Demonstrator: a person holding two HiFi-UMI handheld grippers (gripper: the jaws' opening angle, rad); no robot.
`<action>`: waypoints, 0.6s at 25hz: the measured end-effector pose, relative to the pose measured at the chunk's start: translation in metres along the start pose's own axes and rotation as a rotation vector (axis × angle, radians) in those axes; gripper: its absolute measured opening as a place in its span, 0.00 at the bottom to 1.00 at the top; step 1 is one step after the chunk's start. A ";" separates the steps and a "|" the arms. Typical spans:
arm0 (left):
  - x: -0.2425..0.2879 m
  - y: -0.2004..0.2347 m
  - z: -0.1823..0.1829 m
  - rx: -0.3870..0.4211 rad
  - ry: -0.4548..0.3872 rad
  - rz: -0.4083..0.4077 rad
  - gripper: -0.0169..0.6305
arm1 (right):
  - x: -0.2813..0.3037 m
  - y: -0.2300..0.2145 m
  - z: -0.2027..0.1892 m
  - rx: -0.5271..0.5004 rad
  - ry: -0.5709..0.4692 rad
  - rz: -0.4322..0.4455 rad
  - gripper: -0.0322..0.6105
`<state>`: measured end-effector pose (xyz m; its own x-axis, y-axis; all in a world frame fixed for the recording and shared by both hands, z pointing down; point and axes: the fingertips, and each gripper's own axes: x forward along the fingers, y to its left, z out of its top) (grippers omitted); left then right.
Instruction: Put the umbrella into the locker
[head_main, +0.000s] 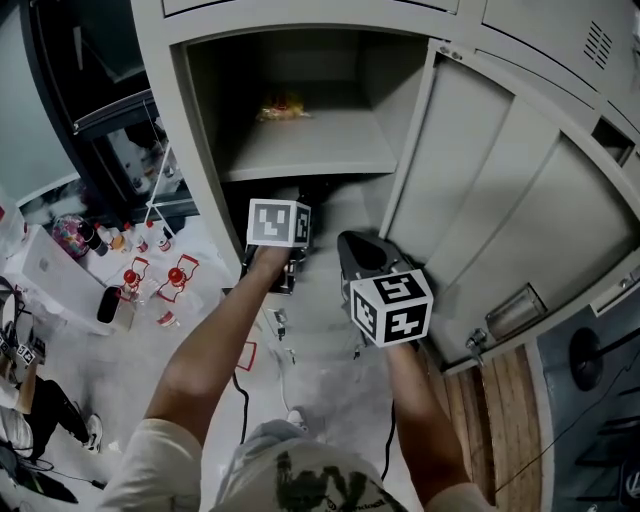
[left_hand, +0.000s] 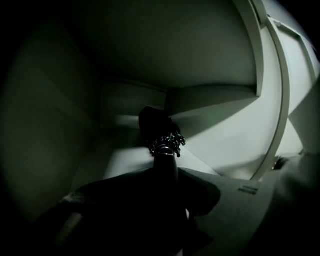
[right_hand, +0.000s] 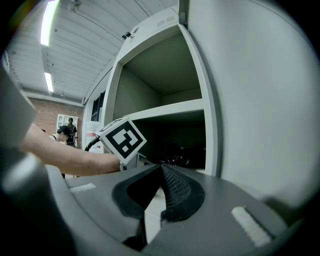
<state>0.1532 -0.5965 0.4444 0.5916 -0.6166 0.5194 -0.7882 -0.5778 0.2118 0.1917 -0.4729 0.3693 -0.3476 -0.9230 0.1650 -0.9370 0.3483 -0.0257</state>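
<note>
**Umbrella under the shelf, left jaws loose round it**

Head view: the left gripper (head_main: 282, 232) reaches beneath the shelf (head_main: 310, 150) of the locker (head_main: 205, 130), its tips lost in shadow. The right gripper (head_main: 360, 255) hangs just beside it, outside, with the open door (head_main: 470, 200) to its right. The umbrella cannot be made out here.

Left gripper view: only here does the umbrella (left_hand: 164, 150) show plainly. It is black and folded, its near end between the jaws, the rest running ahead along the compartment floor. A sliver of light shows at the right pad, so the jaws read as slightly spread, not pinching. Risk: backing out askew could snag the umbrella and drag it out.

Right gripper view: the jaws are pressed together, empty. This view alone shows the left gripper's cube at the locker's front edge. Risk: the door, close on this gripper's right, gets knocked.
</note>
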 end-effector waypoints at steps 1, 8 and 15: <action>-0.004 0.001 0.001 0.007 0.001 0.012 0.24 | 0.000 0.000 0.001 -0.001 -0.001 0.001 0.05; -0.017 0.002 0.007 0.002 -0.058 0.039 0.26 | -0.004 0.002 0.003 0.009 -0.010 0.009 0.05; -0.035 0.003 0.009 0.006 -0.093 0.060 0.38 | -0.011 0.006 0.005 0.011 -0.007 0.021 0.05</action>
<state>0.1312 -0.5817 0.4194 0.5564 -0.6973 0.4519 -0.8221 -0.5409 0.1776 0.1893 -0.4618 0.3625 -0.3674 -0.9166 0.1574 -0.9298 0.3659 -0.0396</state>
